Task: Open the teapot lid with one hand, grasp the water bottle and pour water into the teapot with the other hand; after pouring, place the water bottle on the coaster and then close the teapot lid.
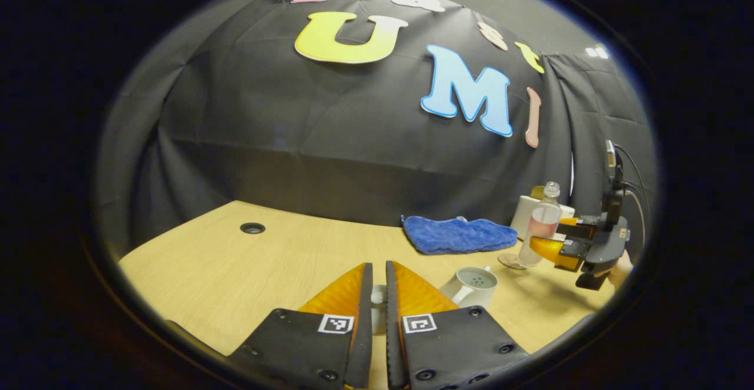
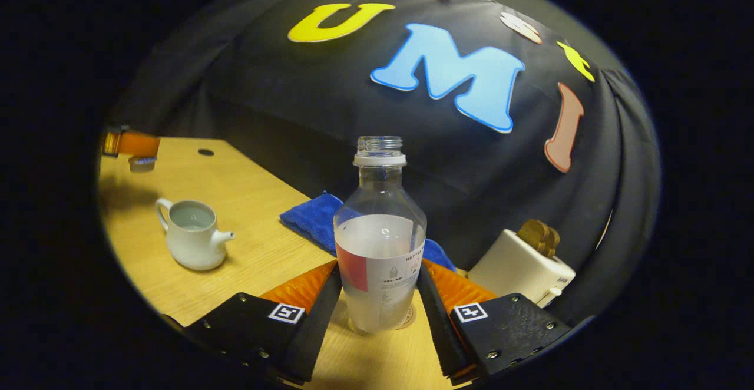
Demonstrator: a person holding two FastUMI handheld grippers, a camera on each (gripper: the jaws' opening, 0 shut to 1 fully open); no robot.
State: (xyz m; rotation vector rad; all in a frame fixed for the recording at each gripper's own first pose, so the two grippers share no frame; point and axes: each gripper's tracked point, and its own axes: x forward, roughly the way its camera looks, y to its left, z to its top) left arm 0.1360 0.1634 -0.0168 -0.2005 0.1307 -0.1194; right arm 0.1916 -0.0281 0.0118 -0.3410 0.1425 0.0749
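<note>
The right gripper [image 2: 377, 296] pinches the water bottle [image 2: 380, 243] between both fingers, the bottle upright on the coaster [image 2: 406, 321] on the wooden table [image 2: 247, 201]. The open teapot [image 2: 191, 234] sits far left of it. The left gripper [image 1: 379, 296] pinches the teapot lid [image 1: 379, 296], its jaws nearly together. A blue cloth [image 1: 459, 235] lies far back.

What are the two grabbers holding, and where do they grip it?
The left gripper pinches the teapot lid by its knob, clear of the open teapot. The right gripper has its jaws around the water bottle, at the labelled lower body.
</note>
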